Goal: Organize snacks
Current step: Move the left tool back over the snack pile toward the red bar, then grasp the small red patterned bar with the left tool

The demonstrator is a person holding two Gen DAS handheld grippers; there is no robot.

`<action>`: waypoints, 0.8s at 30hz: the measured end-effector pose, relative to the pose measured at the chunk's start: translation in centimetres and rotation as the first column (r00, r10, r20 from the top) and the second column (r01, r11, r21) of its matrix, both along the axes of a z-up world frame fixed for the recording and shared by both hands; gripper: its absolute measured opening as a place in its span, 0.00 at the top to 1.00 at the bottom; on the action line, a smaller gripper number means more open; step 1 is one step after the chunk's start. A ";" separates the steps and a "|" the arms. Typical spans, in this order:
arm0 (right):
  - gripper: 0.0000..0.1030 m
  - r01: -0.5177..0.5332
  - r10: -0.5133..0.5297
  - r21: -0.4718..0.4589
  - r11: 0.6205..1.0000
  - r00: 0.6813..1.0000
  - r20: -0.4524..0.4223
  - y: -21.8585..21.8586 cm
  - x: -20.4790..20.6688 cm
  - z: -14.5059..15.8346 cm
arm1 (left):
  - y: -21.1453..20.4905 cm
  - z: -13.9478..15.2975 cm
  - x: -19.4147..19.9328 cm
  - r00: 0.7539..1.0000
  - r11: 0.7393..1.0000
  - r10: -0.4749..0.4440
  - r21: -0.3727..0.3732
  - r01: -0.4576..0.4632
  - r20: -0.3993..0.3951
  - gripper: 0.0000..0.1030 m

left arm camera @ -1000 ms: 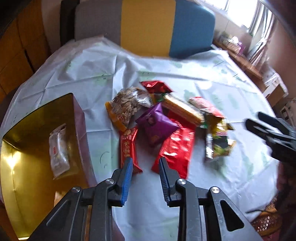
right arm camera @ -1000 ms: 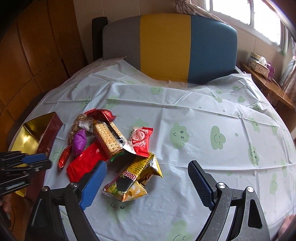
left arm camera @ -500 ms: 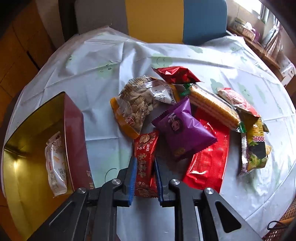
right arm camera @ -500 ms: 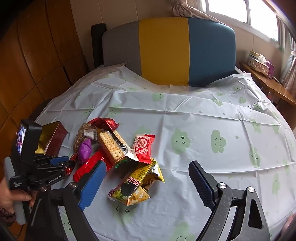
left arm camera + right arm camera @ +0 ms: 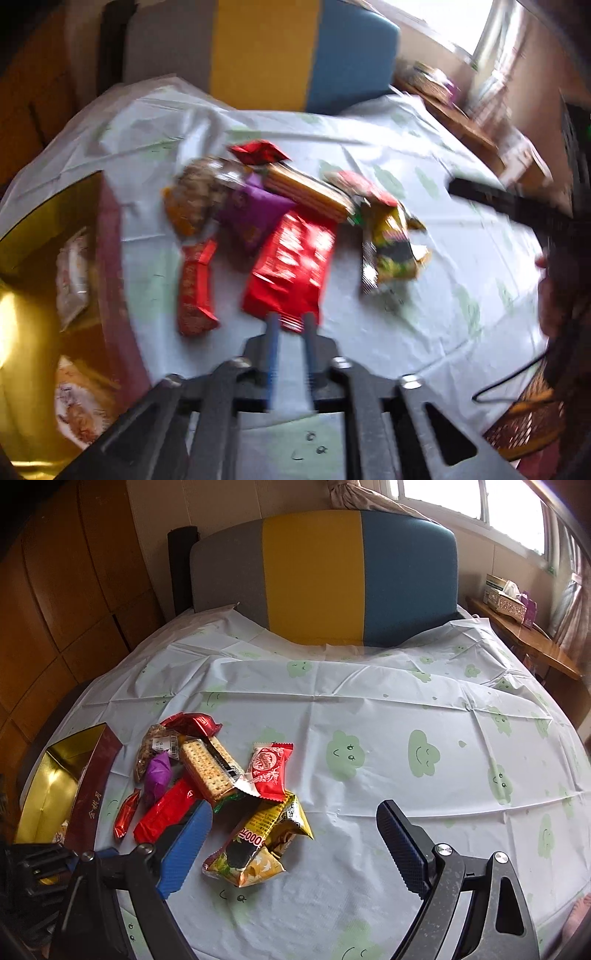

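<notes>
Snack packets lie heaped on the cloud-print tablecloth. My left gripper has its fingers nearly together, jaws opening slightly, over the near end of the large red packet. Blur hides whether they pinch it. The small red packet lies free just left of it, and a purple packet and a cracker pack lie beyond. My right gripper stands wide open and empty above the yellow packet. The gold-lined maroon box at the left holds a pale packet.
A red-and-white packet, a nut bag and a dark red foil packet are in the heap too. A grey, yellow and blue chair back stands behind the table. A wicker basket sits below the table's right edge.
My left gripper has drawn back off the small red packet, which stays on the table, and shifted right to the large red packet's near end. The right gripper has kept still.
</notes>
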State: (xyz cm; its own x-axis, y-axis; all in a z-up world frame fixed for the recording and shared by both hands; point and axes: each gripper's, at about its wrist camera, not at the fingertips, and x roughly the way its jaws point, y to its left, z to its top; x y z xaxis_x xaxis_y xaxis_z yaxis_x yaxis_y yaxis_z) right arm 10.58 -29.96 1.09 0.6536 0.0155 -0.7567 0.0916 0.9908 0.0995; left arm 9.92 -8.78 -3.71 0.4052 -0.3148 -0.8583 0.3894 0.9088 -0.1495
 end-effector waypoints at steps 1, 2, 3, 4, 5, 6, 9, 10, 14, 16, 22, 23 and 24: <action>0.12 0.000 0.000 0.002 1.000 1.000 0.001 0.0 0.0 0.0 | 0.5 0.5 0.5 1.000 1.000 0.024 0.009 -0.024 0.010 0.76; 0.12 0.000 0.000 0.003 1.000 1.000 0.003 0.0 0.0 0.1 | 0.8 0.6 1.2 0.999 0.999 0.036 0.024 -0.037 0.015 0.75; 0.12 -0.003 0.003 0.004 1.000 1.000 0.006 0.0 -0.1 0.2 | 0.8 0.8 1.8 0.999 0.998 0.049 0.044 -0.050 0.017 0.73; 0.12 -0.006 0.006 0.003 1.000 1.000 0.008 0.1 -0.1 0.2 | 1.0 0.7 2.4 0.999 0.996 0.052 0.068 -0.052 0.005 0.72; 0.12 -0.009 0.008 0.001 1.000 1.000 0.008 0.1 -0.1 0.3 | 1.2 0.6 3.0 0.999 0.995 0.051 0.081 -0.050 -0.007 0.72; 0.12 -0.011 0.011 0.001 1.000 1.000 0.009 0.2 -0.1 0.3 | 1.2 0.5 3.5 0.999 0.994 0.051 0.095 -0.050 -0.010 0.71; 0.11 -0.014 0.014 0.003 1.000 1.000 0.011 0.2 -0.2 0.4 | 0.6 -0.9 5.3 0.999 0.986 0.041 0.163 -0.035 -0.032 0.71; 0.11 -0.014 0.014 0.004 1.000 1.000 0.012 0.2 -0.2 0.4 | 0.5 -1.5 5.8 0.998 0.983 0.037 0.179 -0.028 -0.049 0.71; 0.11 -0.015 0.015 0.010 1.000 1.000 0.014 0.2 -0.1 0.5 | -0.1 -3.3 6.6 0.996 0.968 0.014 0.251 0.009 -0.092 0.71; 0.11 -0.012 0.011 0.012 1.000 1.000 0.013 0.1 0.0 0.5 | -0.7 -3.6 6.8 0.997 0.954 -0.015 0.296 0.037 -0.076 0.76; 0.11 0.008 -0.008 0.024 1.000 1.000 0.021 -0.4 0.1 0.6 | -0.3 -3.0 6.3 0.999 0.968 -0.035 0.249 0.044 -0.040 0.80; 0.11 0.013 -0.013 0.028 1.000 1.000 0.020 -0.6 0.1 0.6 | -0.4 -2.7 5.7 0.998 0.974 -0.052 0.221 0.057 -0.032 0.80; 0.11 0.019 -0.019 0.034 0.999 1.000 0.019 -0.7 0.1 0.6 | -0.5 -2.1 4.8 0.997 0.982 -0.071 0.174 0.075 -0.024 0.80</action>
